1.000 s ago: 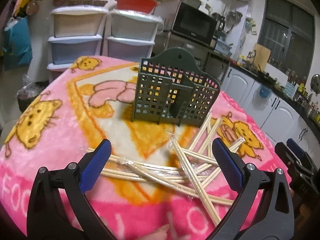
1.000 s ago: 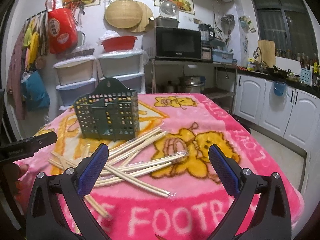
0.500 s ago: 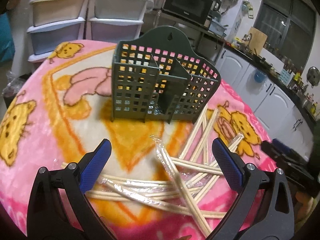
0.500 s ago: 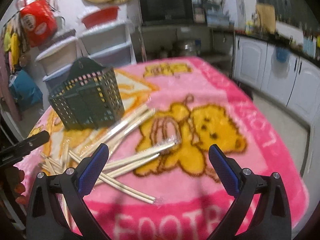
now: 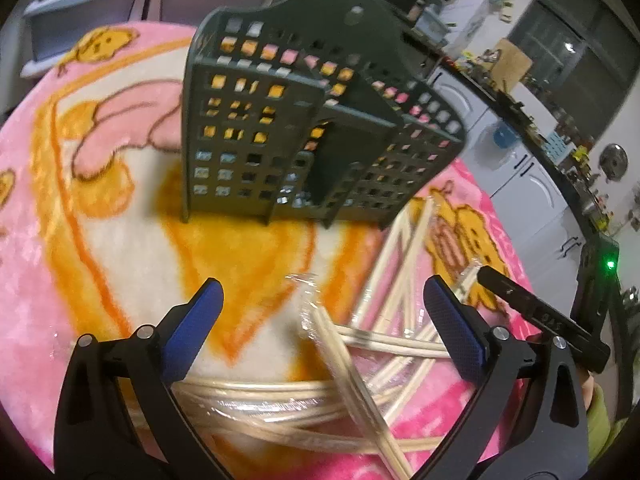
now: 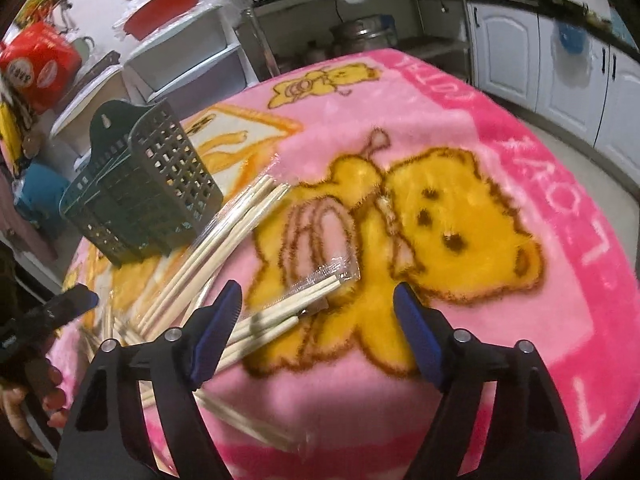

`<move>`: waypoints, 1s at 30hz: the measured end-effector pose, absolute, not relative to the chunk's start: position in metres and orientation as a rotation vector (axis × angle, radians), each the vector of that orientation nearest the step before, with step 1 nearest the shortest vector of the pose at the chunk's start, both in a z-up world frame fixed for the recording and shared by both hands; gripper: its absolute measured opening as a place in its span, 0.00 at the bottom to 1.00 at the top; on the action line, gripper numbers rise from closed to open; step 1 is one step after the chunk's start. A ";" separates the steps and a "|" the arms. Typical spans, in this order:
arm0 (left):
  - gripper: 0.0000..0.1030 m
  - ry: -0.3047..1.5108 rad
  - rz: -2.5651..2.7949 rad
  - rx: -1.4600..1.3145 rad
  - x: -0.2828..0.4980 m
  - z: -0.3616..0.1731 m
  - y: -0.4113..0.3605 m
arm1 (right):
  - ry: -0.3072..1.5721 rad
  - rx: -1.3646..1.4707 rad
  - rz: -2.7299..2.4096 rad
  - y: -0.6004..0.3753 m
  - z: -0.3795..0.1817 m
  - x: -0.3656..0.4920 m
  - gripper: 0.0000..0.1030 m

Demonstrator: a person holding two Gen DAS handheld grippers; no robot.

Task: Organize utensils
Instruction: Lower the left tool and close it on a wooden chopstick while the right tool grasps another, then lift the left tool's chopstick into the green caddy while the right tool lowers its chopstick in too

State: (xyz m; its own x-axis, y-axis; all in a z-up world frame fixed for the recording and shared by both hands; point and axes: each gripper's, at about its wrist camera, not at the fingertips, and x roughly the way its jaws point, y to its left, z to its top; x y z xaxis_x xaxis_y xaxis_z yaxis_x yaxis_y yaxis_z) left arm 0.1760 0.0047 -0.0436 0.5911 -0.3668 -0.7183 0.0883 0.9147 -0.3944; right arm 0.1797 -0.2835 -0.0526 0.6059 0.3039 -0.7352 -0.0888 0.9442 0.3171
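Both our left gripper (image 5: 320,320) and right gripper (image 6: 318,316) gape empty; chopsticks (image 6: 224,240) beside the basket (image 5: 304,128) look light, probably slippery in wrap, so we'd pinch mid-length.

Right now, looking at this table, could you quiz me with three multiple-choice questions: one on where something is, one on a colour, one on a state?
1. Where do the wrapped chopsticks lie?
A. inside the basket
B. on the blanket beside the basket
C. on the floor

2. What colour is the basket?
A. dark green
B. red
C. white

3. How are the right gripper's jaws?
A. shut on a chopstick
B. open, holding nothing
C. shut on the basket

Answers: 1 B, they sprawl on the pink blanket; 2 A, its grid walls look dark green; 3 B, the blue pads stand apart.
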 end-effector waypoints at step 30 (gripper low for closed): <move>0.02 0.877 -0.338 -0.354 0.182 -0.027 0.017 | 0.732 0.229 0.390 -0.270 -0.005 0.186 0.03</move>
